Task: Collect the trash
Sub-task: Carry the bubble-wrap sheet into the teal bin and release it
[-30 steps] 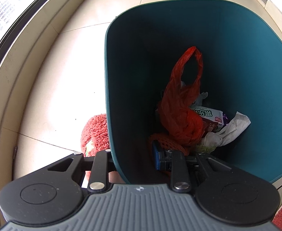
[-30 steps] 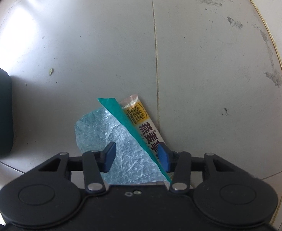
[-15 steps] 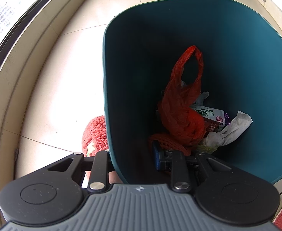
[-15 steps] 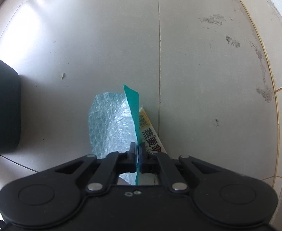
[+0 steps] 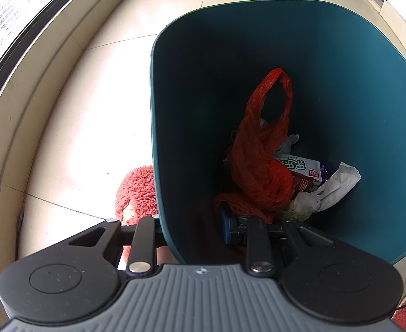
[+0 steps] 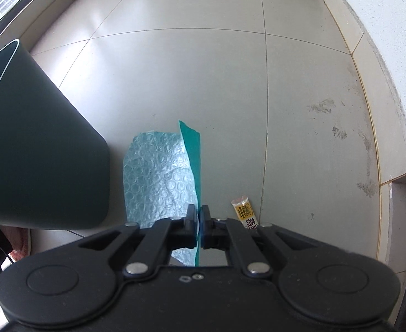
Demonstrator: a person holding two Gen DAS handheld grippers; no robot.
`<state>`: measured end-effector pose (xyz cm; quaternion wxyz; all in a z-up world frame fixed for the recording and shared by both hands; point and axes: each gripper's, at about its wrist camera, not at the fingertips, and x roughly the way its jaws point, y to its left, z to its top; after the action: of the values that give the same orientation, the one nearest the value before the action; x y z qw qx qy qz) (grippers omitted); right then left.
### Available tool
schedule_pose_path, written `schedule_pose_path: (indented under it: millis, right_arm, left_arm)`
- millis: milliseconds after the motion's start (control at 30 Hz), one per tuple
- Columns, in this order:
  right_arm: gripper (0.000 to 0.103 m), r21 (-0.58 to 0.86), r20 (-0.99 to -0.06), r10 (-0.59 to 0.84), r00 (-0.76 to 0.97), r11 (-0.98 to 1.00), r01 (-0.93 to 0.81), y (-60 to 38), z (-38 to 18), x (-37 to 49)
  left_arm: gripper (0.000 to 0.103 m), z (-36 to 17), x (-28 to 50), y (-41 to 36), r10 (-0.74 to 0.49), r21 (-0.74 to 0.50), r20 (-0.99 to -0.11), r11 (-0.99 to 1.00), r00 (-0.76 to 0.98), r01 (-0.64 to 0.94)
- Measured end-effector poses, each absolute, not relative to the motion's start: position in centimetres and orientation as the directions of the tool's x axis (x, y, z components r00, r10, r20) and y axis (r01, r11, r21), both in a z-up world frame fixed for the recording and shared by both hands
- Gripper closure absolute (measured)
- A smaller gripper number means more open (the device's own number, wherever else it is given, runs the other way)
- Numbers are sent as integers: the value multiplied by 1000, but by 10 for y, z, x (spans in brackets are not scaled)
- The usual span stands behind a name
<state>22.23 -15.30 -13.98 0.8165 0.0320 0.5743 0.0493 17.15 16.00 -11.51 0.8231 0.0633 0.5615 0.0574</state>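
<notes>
Right wrist view: the right gripper [image 6: 198,228] is clenched on the edge of a teal bubble-wrap mailer [image 6: 158,177]. Its 2 jaws stand together with the thin sheet pinched between them. The mailer hangs clear of the tiled floor [image 6: 203,77], its bubbled face turned left and its smooth teal face turned right. A yellow snack wrapper [image 6: 244,211] lies on the floor just right of the gripper, apart from the mailer. The outer wall of a dark green trash bin [image 6: 42,160] fills the left side, just beside the hanging mailer.

Left wrist view: the left gripper [image 5: 189,229] grasps the near rim of the trash bin [image 5: 341,69], with 1 finger [image 5: 143,242] outside the wall and 1 finger [image 5: 228,225] inside it. The bin interior holds a red plastic bag [image 5: 261,160] standing with its handle loop up, a red mesh net [image 5: 236,203] at its near foot, a white and green printed packet [image 5: 302,166] to its right, and crumpled white tissue [image 5: 330,188] at the far right. A red fluffy slipper [image 5: 138,191] rests on the floor just outside the bin's left wall, near the outer finger.
</notes>
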Motion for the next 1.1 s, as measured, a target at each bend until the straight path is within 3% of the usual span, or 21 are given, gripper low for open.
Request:
schedule_pose_path:
  millis: [567,1100]
  right_arm:
    - [102,226,-800,311,514,948,-224,-76,6,204]
    - [102,136,-858,274,435,937,-322,47,-49,268]
  left_arm:
    - [76,-104,168,160,160,163,-911,986,380,-25]
    - [76,-100,168,168,132,132,-915,991,381,-24]
